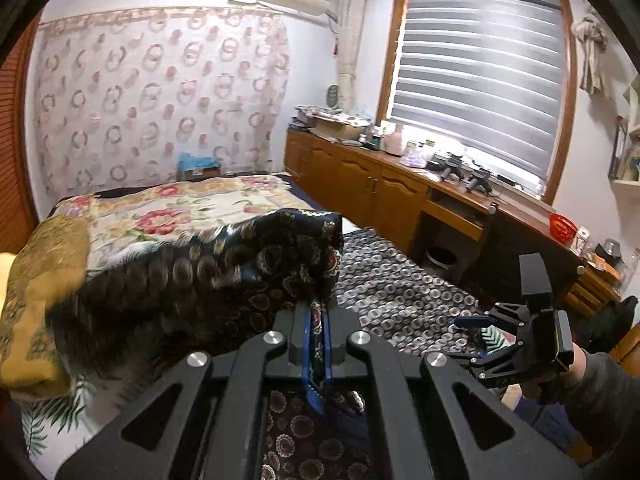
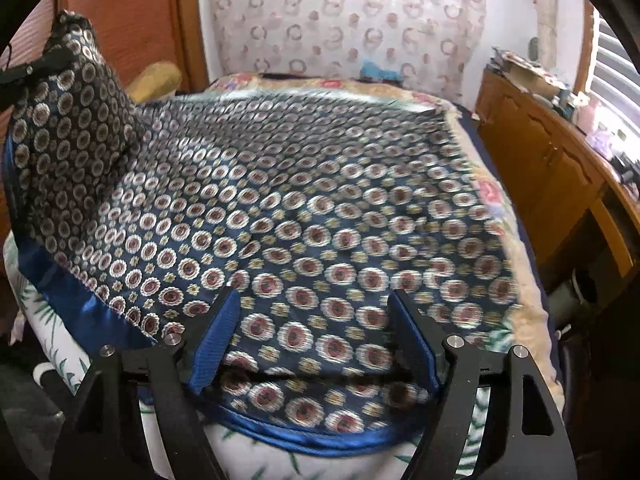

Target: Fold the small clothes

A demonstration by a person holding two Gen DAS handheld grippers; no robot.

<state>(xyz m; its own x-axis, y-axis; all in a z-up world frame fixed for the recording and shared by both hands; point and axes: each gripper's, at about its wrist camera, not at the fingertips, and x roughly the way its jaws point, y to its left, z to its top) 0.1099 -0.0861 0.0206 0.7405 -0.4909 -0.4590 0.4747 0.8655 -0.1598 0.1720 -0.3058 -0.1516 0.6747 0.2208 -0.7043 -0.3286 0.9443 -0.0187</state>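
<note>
Item: patterned cloth [image 2: 320, 208], dark blue with ringed medallions and a plain blue hem. I see most of it spread across the bed [image 1: 168, 208], over a flowered bedspread [image 2: 496, 196].
Left gripper [image 1: 316, 316]: I have its fingers pressed together, pinching one corner of the cloth, which is lifted off the bed and folded back.
Right gripper [image 2: 316, 320]: I have its fingers [image 2: 218, 332] spread wide above the near edge, not gripping the cloth.
Surroundings: wooden cabinet [image 1: 376, 184] along the window wall; yellow pillow [image 1: 40, 280] at the bed's left.
</note>
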